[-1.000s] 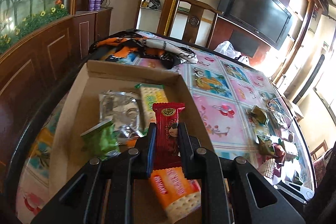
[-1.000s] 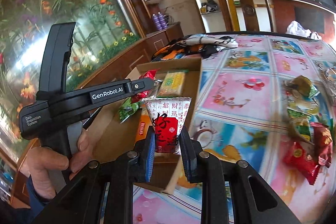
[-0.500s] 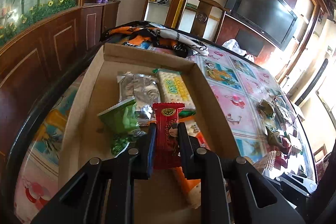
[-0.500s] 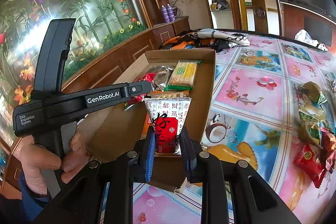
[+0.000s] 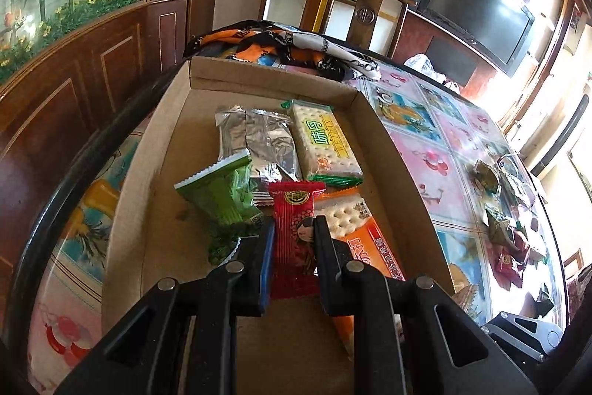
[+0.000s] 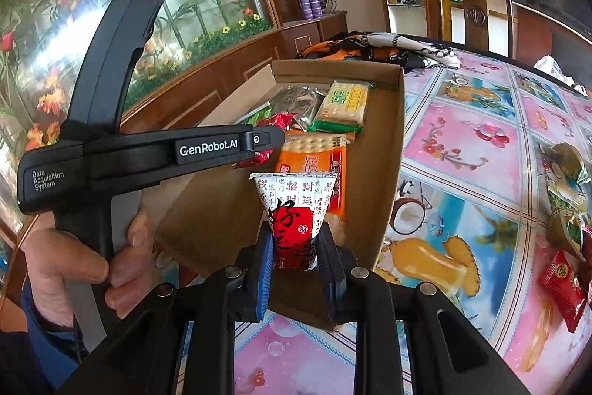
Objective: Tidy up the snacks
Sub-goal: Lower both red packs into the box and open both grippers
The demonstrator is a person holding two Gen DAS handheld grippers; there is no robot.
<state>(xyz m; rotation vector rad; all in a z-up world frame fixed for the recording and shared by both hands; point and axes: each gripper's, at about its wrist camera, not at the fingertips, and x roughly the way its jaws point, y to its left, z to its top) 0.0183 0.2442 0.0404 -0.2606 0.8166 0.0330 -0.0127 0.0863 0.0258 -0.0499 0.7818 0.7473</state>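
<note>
Both grippers have sunk closer to the cardboard box (image 5: 155,150) since a second ago. Left gripper (image 5: 294,247) stays clenched on a red snack packet (image 5: 296,239) over the box's crackers, and right gripper (image 6: 294,247) on a red-and-white packet (image 6: 294,210) above its near end.

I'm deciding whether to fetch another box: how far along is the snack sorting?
Partly done. Several packets, including the green-label crackers, already lie in the cardboard box. The left gripper holds a red candy packet and the right gripper a white-and-red packet. A pile of loose snacks waits on the table.
</note>
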